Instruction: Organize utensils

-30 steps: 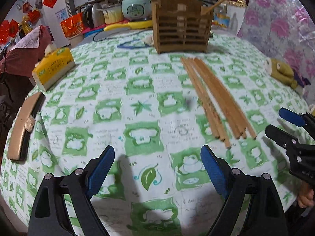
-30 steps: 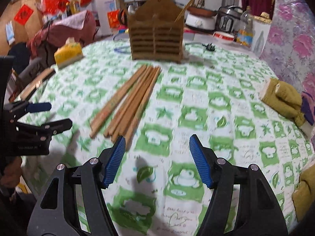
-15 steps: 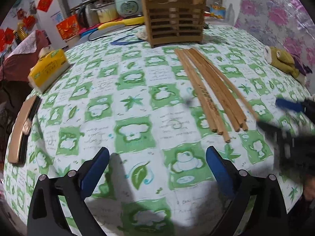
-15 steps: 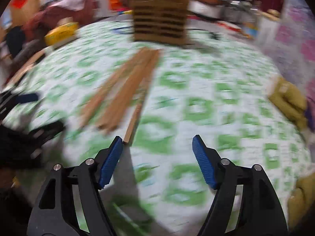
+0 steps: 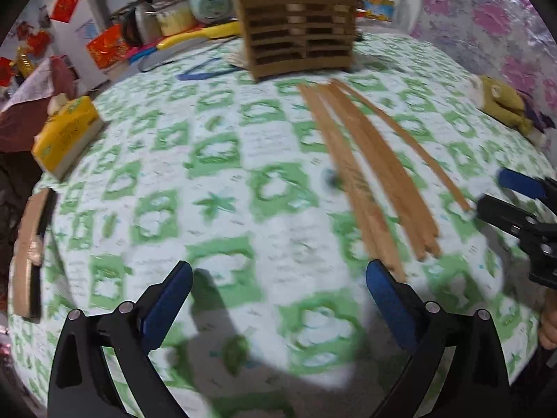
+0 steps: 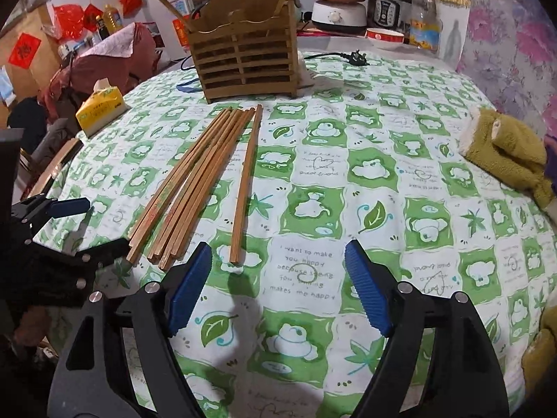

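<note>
Wooden chopsticks lie in a loose bundle w/ one single stick just beside it, all on the green-and-white checked cloth covering the desk. Their far tips point at the slatted wooden holder standing toward the desk's far edge; two sticks already lean inside it. Right hand-held gripper hangs over the near edge, jaws opening, nothing between the blue pads; the single stick's near end sits just ahead of its left pad. Left hand-held gripper is spread wide and empty (view is blurred), the bundle's near ends close to its right pad. Yellow tissue pack sits near the left edge, a mustard plush toy at the right edge. Appliances and a bottle stand beyond the far edge.
</note>
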Tool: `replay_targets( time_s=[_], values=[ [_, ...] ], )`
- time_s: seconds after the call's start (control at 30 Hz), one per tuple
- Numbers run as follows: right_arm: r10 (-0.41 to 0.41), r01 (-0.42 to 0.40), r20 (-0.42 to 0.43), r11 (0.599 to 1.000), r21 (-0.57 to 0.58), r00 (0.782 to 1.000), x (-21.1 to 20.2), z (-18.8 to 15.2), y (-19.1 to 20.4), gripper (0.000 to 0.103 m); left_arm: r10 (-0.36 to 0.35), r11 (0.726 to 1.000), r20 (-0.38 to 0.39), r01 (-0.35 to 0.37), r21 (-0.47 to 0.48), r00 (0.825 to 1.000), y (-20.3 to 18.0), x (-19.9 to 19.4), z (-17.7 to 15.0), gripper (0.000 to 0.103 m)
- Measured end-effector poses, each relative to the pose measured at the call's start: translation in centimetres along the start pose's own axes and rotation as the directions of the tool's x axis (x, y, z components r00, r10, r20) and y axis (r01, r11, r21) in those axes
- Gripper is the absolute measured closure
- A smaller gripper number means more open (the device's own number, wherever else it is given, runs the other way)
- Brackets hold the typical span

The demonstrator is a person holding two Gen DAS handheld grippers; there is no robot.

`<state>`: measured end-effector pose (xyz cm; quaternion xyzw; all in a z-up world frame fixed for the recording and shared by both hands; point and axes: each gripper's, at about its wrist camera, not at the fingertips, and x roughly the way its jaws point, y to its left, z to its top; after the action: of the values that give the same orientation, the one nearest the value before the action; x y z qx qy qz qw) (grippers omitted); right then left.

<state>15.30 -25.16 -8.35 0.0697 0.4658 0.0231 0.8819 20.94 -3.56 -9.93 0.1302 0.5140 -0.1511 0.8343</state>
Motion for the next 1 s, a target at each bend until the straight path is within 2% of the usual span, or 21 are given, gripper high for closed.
replay_targets(
  time_s=[0.03, 0.1, 0.17, 0.3, 0.47, 0.67, 0.8, 0.9, 1.0],
  values=[
    [0.008, -0.008, -0.002, 1.0, 0.013, 1.0, 0.0, 0.0, -0.3, 0.026, 0.044, 0.999, 0.005, -0.044, -0.011, 0.999, 0.5, 0.1, 0.2, 0.004],
    [0.023, -0.023, -0.001, 0.999, 0.031, 1.0, 0.0, 0.0, -0.6, 0.026, 0.075, 0.997, 0.007, -0.074, -0.031, 0.997, 1.1, 0.2, 0.4, 0.004],
    [0.031, -0.031, -0.002, 0.999, 0.043, 1.0, 0.1, 0.0, -0.8, 0.026, 0.063, 0.997, 0.004, -0.063, -0.042, 0.998, 1.3, 0.2, 0.3, 0.005],
    [0.037, -0.037, -0.003, 0.998, 0.041, 0.999, 0.1, 0.0, -0.7, 0.026, 0.003, 0.999, 0.031, -0.004, 0.042, 1.0, -0.6, -0.6, -0.3, 0.006],
    [0.038, -0.037, -0.004, 0.998, 0.043, 0.999, 0.1, 0.0, -0.7, 0.026, 0.005, 0.996, 0.039, -0.008, 0.09, 0.999, -2.3, -0.4, -0.1, 0.006],
    [0.037, -0.037, -0.003, 0.998, 0.047, 0.999, 0.1, -0.1, -0.8, 0.026, 0.001, 0.997, 0.033, -0.003, 0.072, 0.999, -2.0, -0.1, 0.3, 0.005],
    [0.036, -0.036, -0.002, 0.999, 0.033, 0.999, 0.1, -0.2, -0.6, 0.026, 0.066, 0.998, 0.032, -0.066, 0.008, 0.997, 0.4, 0.2, 0.3, 0.004],
    [0.037, -0.036, -0.004, 0.999, 0.016, 0.999, 0.1, -0.2, -0.3, 0.026, 0.046, 0.998, 0.014, -0.045, -0.039, 0.999, 1.6, 0.3, 0.2, 0.005],
    [0.033, -0.033, -0.006, 0.999, -0.002, 0.999, 0.1, -0.2, 0.1, 0.026, 0.057, 0.998, 0.024, -0.056, -0.029, 0.998, 1.3, 0.2, 0.2, 0.005]
  ],
)
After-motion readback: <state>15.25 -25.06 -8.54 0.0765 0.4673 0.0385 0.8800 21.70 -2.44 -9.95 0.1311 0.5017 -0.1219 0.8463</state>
